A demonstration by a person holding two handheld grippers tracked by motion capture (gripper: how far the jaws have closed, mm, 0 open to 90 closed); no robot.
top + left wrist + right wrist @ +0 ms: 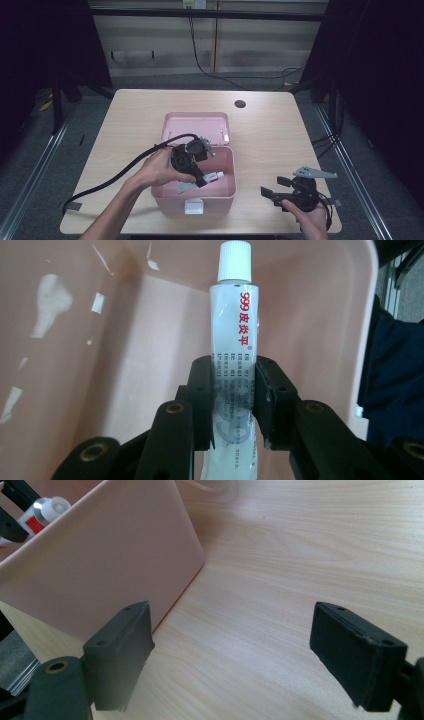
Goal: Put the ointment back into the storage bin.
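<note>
A white ointment tube [235, 340] with red lettering and a white cap is clamped between the black jaws of my left gripper [235, 400]. In the high view the left gripper [201, 181] reaches down into the open pink box [225, 196], and the tube [212, 177] lies just above the box's floor. My right gripper [272, 187] rests over the table to the right of the box, jaws wide apart. In the right gripper view its fingertips [120, 650] frame bare wood beside the box's outer wall [100, 575], and the tube's cap [52, 507] peeks over the rim.
The box's pink lid [196, 127] lies open behind it, and a white latch [194, 206] sits on its front. A dark round hole [240, 104] marks the far tabletop. A black cable [120, 172] trails left from the left gripper. Bare wooden table [270, 140] surrounds the box.
</note>
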